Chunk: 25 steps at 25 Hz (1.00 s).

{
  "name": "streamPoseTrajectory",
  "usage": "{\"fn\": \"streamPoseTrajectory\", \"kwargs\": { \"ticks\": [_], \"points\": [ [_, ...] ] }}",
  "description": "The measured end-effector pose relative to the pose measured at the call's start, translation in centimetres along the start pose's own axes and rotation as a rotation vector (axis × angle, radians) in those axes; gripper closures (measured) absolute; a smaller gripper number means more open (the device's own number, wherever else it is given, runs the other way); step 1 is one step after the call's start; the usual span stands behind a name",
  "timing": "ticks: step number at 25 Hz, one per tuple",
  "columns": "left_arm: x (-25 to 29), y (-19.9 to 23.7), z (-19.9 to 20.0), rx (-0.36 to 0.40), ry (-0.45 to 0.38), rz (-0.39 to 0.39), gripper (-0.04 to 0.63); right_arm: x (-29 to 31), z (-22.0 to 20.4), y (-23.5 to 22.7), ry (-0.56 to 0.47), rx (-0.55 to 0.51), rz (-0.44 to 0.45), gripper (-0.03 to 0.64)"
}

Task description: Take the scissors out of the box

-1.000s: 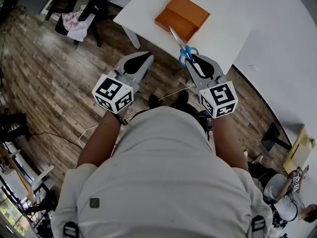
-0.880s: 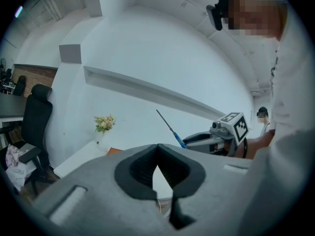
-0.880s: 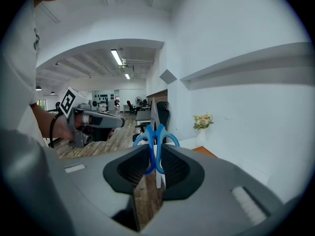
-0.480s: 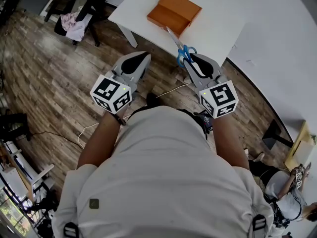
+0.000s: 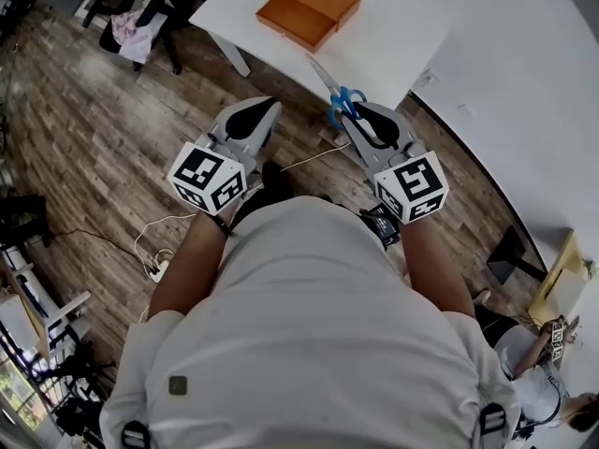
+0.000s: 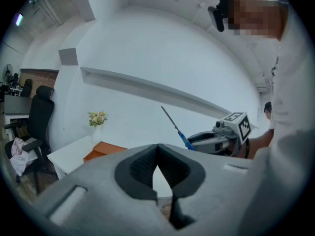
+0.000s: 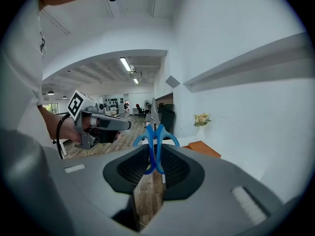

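The blue-handled scissors hang in the air over the wooden floor, just off the near edge of the white table, blades pointing toward the table. My right gripper is shut on their handles; in the right gripper view the scissors stand upright between its pads. The orange box lies on the table's far part, well away from both grippers. My left gripper is level with the right one, shut and holding nothing. From the left gripper view the box and scissors show ahead.
A black office chair with cloth on it stands left of the table. A white cable runs over the floor by my feet. A small vase of flowers stands on the table. Another person is at the lower right.
Both grippers and I have drawn back from the table, so the table and box slid up and away in the head view. The scissors stay gripped in the right gripper.
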State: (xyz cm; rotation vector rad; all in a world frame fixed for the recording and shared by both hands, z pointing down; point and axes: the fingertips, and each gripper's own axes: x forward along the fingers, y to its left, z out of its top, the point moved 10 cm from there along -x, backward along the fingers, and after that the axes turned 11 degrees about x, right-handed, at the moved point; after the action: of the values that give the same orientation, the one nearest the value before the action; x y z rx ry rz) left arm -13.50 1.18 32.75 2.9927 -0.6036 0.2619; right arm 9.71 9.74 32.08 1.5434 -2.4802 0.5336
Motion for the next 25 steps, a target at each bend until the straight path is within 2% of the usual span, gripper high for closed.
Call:
{"fn": "streamPoseTrajectory", "kwargs": {
  "ticks": [14, 25],
  "points": [
    [-1.7, -10.8, -0.6, 0.029, -0.015, 0.093, 0.592, -9.1, -4.2, 0.7, -0.011, -0.012, 0.071, 0.522],
    [-3.6, -13.8, -1.4, 0.036, -0.006, 0.138, 0.592, -10.9, -6.1, 2.3, -0.042, -0.001, 0.098, 0.521]
  ]
}}
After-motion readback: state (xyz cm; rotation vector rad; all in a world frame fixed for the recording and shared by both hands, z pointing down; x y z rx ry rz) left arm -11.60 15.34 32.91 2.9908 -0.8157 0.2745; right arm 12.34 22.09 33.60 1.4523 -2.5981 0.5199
